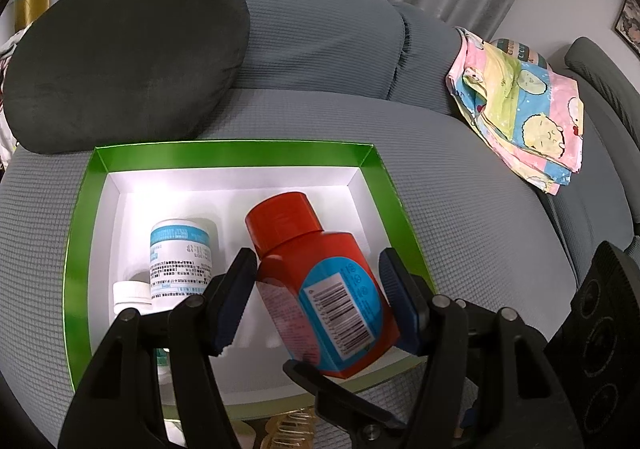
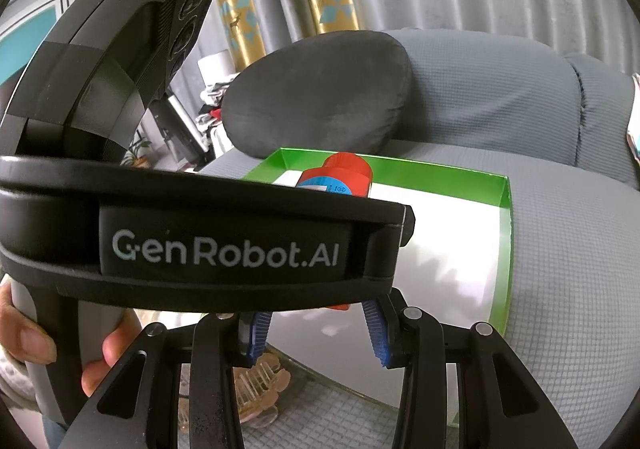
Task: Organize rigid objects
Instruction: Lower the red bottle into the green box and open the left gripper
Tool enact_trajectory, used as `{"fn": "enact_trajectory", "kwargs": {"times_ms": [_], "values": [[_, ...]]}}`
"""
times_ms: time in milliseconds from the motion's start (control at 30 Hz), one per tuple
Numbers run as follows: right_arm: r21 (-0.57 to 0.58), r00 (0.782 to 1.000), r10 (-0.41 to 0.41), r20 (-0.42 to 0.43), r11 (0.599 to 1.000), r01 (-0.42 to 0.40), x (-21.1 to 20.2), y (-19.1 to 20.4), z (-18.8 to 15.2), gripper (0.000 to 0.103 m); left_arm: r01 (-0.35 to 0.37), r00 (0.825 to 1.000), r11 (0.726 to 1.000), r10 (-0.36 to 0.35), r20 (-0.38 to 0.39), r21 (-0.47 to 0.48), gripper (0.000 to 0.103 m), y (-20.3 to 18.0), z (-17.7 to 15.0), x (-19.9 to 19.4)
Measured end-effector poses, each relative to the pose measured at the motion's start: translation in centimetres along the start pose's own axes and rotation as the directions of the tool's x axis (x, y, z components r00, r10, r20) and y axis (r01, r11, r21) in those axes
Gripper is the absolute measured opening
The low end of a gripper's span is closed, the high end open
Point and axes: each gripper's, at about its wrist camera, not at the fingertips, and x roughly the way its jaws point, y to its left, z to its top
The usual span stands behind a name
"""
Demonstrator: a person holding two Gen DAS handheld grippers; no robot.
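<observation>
A red bottle [image 1: 320,281] with a red cap and a blue barcode label hangs tilted over the green-walled, white-floored box [image 1: 232,155]. My left gripper [image 1: 318,261] is shut on its body, one pad on each side. Inside the box a white bottle with a blue label [image 1: 180,261] lies at the left, with a small white-capped bottle [image 1: 130,293] beside it. In the right wrist view the red bottle [image 2: 344,173] peeks over the left gripper's body [image 2: 224,245]. My right gripper [image 2: 316,329] hovers at the near edge of the box [image 2: 506,241], its blue fingertips apart with nothing between them.
The box sits on a grey sofa seat [image 1: 460,229]. A dark cushion [image 1: 120,61] leans behind it, and a folded patterned cloth [image 1: 524,117] lies to the right. A translucent hair claw clip [image 2: 260,389] rests in front of the box. A person's hand [image 2: 24,329] grips the left tool's handle.
</observation>
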Motion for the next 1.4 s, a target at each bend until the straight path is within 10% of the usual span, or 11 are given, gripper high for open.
{"fn": "enact_trajectory", "kwargs": {"times_ms": [1400], "values": [[0.023, 0.996, 0.006, -0.088, 1.000, -0.004, 2.5, -0.3, 0.4, 0.043, -0.016, 0.998, 0.999, 0.014, -0.061, -0.038, 0.063, 1.9, 1.0, 2.6]]}}
